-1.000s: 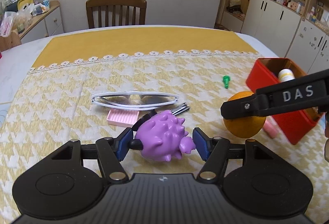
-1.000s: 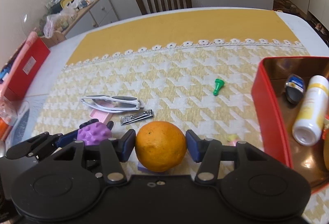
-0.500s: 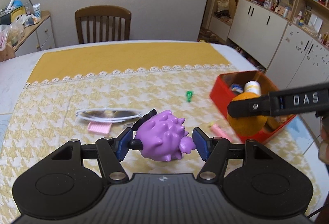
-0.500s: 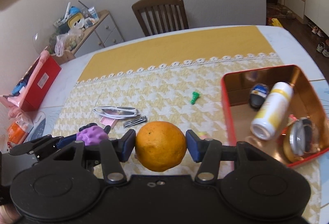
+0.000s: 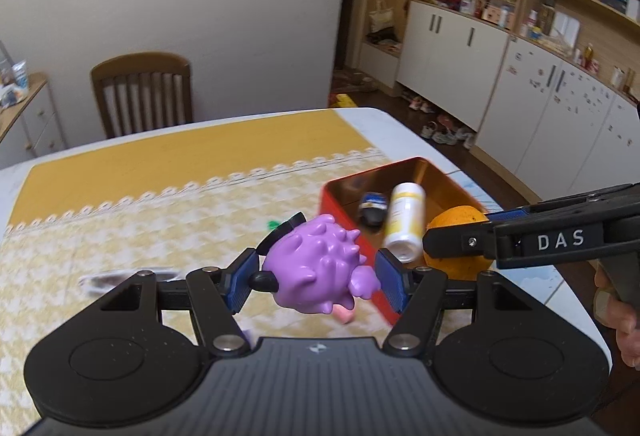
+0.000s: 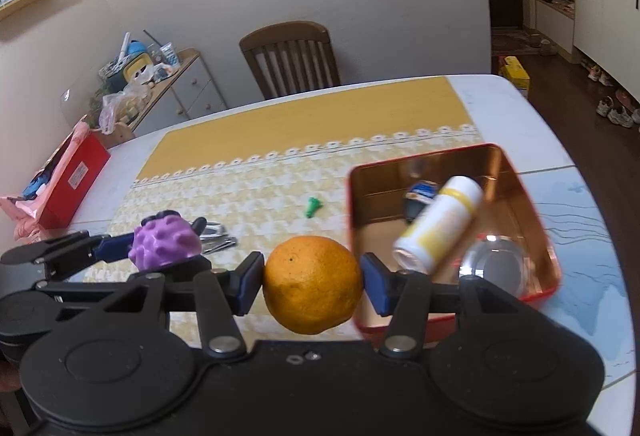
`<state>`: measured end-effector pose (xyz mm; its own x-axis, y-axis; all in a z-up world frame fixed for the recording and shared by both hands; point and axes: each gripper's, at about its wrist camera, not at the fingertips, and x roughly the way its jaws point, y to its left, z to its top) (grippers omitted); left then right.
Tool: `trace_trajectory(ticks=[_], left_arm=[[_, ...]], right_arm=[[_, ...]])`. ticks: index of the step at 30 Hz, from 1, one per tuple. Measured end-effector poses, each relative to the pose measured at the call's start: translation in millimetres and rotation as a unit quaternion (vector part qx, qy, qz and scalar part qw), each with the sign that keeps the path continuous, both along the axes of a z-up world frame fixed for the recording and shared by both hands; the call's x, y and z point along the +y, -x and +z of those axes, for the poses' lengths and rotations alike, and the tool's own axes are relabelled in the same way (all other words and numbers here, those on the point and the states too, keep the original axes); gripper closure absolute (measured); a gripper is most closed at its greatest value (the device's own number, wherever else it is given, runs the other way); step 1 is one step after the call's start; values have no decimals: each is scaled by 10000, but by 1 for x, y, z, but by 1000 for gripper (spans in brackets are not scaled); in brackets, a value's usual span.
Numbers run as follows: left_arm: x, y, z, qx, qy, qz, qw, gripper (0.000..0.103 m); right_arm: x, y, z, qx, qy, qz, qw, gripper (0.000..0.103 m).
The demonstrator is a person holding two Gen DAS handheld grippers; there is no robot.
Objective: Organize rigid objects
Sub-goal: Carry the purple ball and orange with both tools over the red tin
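The left tongs [image 5: 316, 278] are gripping a purple spiky toy [image 5: 316, 268] between their blue pads, holding it in the air above the yellow patterned cloth [image 5: 120, 236] on the desk [image 6: 520, 107], just beside the near left corner of the red tin [image 5: 340, 191]. The right tongs [image 6: 313, 282] are clamping an orange [image 6: 313, 284] from both sides, carrying it clear of the cloth at the tin's left wall [image 6: 354, 236]. A person's hand [image 5: 618, 316] is showing at the right edge of the left wrist view, wrapping the handle of the right tool.

Inside the tin, a white and yellow bottle [image 6: 438, 224] is lying on its side, with a small dark blue item [image 6: 418, 195] behind it and a round silver lid [image 6: 494, 264] in front. A small green piece [image 6: 313, 205] is lying on the cloth left of the tin. A wooden chair [image 6: 290, 57] is standing at the far side of the desk.
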<state>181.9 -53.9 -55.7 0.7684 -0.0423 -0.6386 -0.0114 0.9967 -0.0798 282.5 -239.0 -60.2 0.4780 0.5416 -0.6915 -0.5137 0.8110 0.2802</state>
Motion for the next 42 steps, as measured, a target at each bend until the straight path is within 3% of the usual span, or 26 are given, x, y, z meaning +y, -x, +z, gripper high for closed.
trace_trajectory(ticks=[15,33,42], left_arm=[[-58,-83,-21,412,97,-326,9986,39],[-78,-175,-63,853,-300,-222,9957,39],[-75,-197,-78,1026,-78,-104,9946,39]], right_arm=[[-76,-37,-20,-181,382,-422,9982,50],[-59,-82,-51,-380,1017,87,9940,50],[-54,-103,-59,-492,1166,317,9914,50]])
